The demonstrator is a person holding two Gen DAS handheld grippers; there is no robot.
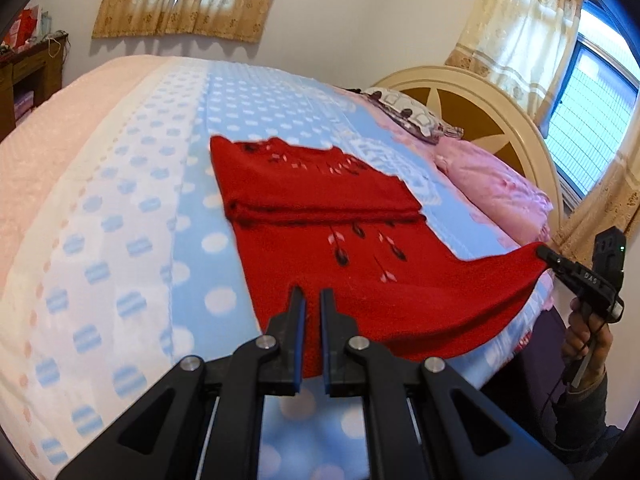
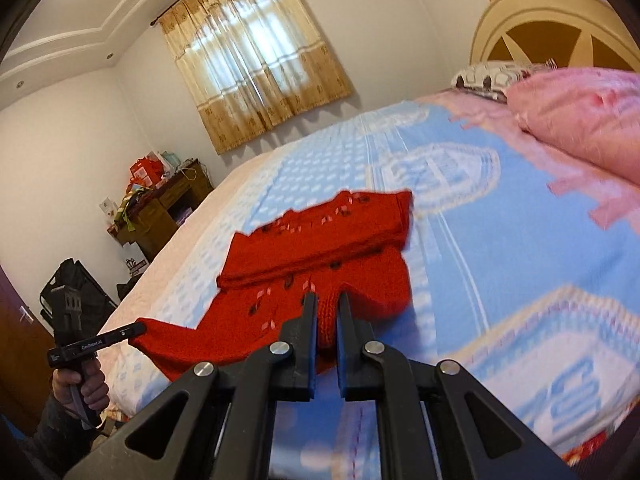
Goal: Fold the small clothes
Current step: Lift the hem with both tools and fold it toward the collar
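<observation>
Readable lettering on the grippers

Beside the red garment (image 2: 316, 264), the left gripper (image 2: 136, 330) bears white "GenRobot.AI" on its side; the right gripper (image 1: 546, 256) shows "DAS".

In the right wrist view, motion blur smears the blue blanket (image 2: 500, 240) and the pink pillow (image 2: 580, 120). The red garment's (image 2: 320, 248) small pattern marks cannot be made out. The person is cut off at the frame edge; only a hand (image 1: 588, 344) and sleeve show. Items on the wooden desk (image 2: 160, 208) are too small to identify.

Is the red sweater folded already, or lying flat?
Partly folded: the red sweater's far part is doubled over; both grippers pinch its raised near edge.
</observation>
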